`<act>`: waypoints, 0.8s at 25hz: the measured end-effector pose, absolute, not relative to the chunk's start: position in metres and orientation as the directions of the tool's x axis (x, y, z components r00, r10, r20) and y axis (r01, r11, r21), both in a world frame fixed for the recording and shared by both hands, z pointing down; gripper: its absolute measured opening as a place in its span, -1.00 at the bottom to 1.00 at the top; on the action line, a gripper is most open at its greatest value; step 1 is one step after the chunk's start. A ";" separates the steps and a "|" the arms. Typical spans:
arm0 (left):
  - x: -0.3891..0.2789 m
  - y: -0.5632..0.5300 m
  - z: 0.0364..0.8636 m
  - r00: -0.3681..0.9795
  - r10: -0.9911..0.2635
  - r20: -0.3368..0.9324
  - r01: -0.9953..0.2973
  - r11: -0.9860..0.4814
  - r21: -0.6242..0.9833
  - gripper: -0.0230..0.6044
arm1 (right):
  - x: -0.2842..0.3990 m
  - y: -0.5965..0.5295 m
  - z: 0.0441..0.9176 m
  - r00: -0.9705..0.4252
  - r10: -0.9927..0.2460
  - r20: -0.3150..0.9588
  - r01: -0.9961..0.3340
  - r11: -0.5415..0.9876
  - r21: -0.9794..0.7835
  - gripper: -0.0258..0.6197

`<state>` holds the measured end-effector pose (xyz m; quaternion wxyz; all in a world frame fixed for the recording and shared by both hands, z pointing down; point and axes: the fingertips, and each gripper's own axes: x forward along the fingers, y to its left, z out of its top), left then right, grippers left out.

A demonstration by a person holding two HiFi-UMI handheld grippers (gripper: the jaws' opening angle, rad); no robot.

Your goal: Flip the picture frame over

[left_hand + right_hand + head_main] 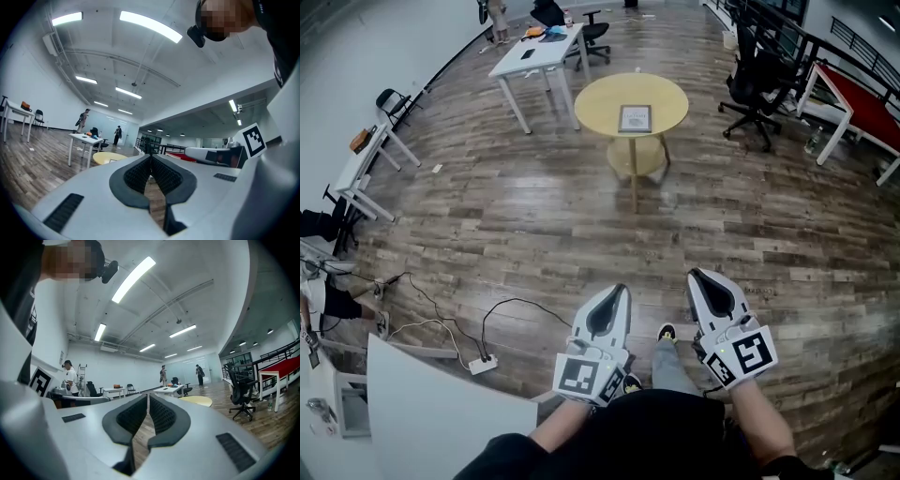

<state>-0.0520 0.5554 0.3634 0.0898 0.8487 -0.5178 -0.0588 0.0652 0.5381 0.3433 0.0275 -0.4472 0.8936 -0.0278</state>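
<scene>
The picture frame (635, 118) lies flat, pale face up, on a round yellow table (666, 94) far ahead across the wooden floor. Both grippers are held low near the person's body, pointing level toward the table and well short of it. My left gripper (621, 288) is shut with nothing between its jaws, and so is my right gripper (694, 274). In the left gripper view the closed left gripper (151, 156) points past the yellow table (108, 158). In the right gripper view the closed right gripper (147, 396) has the yellow table (197, 401) to its right.
A white desk (539, 52) stands behind the round table to the left, and black office chairs (759, 89) and a red-topped table (862, 98) to the right. Cables and a power strip (483, 364) lie on the floor at lower left by a white panel (431, 412). People stand far off.
</scene>
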 end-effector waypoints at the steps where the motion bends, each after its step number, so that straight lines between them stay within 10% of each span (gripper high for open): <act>1: -0.048 0.543 0.363 0.458 -0.889 -0.008 -0.867 -0.449 0.215 -0.82 | 0.069 0.525 0.343 -0.600 -0.800 -0.024 -0.797 0.600 -0.074 -0.83; 20: 0.015 0.337 0.362 0.420 -0.907 0.032 -0.897 -0.410 0.164 -0.82 | 0.138 0.315 0.343 -0.639 -0.768 -0.043 -0.766 0.641 -0.058 -0.83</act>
